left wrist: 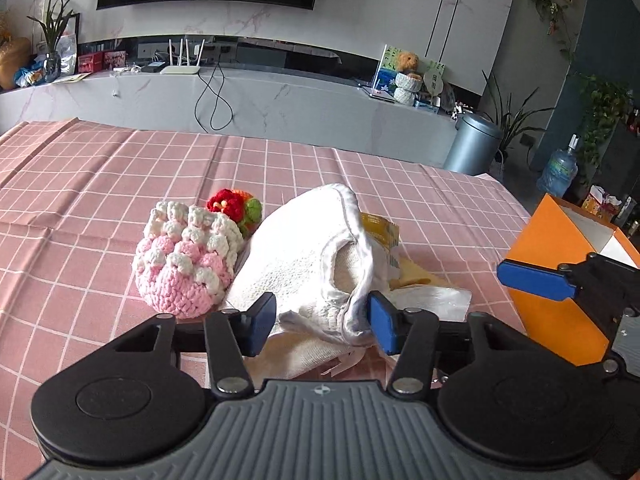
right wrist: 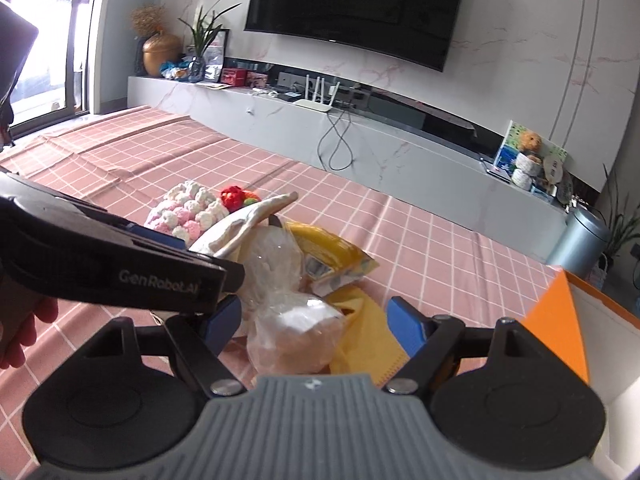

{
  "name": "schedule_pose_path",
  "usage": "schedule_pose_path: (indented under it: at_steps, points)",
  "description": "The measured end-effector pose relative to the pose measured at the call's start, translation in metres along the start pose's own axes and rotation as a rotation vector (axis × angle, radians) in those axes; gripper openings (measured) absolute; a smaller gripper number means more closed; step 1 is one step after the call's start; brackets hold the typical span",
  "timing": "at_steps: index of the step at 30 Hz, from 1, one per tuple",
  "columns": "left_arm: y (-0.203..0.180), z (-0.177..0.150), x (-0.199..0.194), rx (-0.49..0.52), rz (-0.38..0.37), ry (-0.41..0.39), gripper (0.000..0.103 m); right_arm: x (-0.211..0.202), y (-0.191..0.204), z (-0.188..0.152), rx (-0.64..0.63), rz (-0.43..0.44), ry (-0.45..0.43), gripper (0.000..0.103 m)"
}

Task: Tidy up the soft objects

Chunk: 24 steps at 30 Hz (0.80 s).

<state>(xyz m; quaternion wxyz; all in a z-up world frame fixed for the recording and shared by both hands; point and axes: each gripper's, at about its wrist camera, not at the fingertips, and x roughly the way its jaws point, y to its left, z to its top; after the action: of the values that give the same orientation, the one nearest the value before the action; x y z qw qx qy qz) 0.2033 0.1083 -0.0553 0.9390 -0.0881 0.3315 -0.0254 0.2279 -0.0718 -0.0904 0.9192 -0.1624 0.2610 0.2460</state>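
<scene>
A white cloth (left wrist: pixel 304 248) with a satin hem lies bunched in the middle of the pink checked tablecloth (left wrist: pixel 120 176). My left gripper (left wrist: pixel 322 322) is shut on its near end, both blue pads against the fabric. Left of it sit a pink and white crochet piece (left wrist: pixel 186 264) and a red crochet flower (left wrist: pixel 226 202). In the right wrist view my right gripper (right wrist: pixel 314 328) stands open around a clear plastic bag (right wrist: pixel 296 332) with something white inside. Its pads are apart from the bag. A yellow cloth (right wrist: pixel 368 340) and a yellow packet (right wrist: pixel 328 248) lie beside it.
An orange box (right wrist: pixel 560 320) with a white inside stands open at the right, close to the right gripper's finger (left wrist: pixel 536 280). A hand (right wrist: pixel 20 332) holds the left gripper. Beyond the table's far edge are a marble console (left wrist: pixel 280 96) and a grey bin (left wrist: pixel 472 144).
</scene>
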Motion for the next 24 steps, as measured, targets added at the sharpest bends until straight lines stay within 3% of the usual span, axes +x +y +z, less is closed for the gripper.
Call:
schedule_pose_path:
  at_steps: [3, 7, 9, 13, 16, 24]
  points:
    - [0.002, -0.001, 0.002, -0.006, -0.034, 0.021, 0.038, 0.011, 0.005, 0.001, -0.026, 0.012, 0.015, 0.077]
    - [0.001, -0.002, -0.004, 0.018, -0.054, 0.01, 0.025, 0.022, 0.009, -0.001, -0.042, 0.027, 0.057, 0.056]
    - [0.001, -0.003, -0.007, 0.022, -0.058, 0.006, 0.017, 0.022, 0.01, -0.002, -0.046, 0.026, 0.059, 0.05]
    - [0.001, -0.002, -0.015, 0.026, -0.05, -0.011, 0.014, 0.018, 0.012, -0.001, -0.036, 0.03, 0.063, 0.034]
    - [0.001, 0.0, -0.024, 0.027, -0.039, -0.028, 0.013, 0.009, 0.013, 0.0, -0.025, 0.042, 0.055, 0.028]
    - [0.007, -0.002, -0.053, 0.003, -0.03, -0.06, 0.012, -0.033, 0.012, -0.007, 0.043, 0.033, 0.037, 0.026]
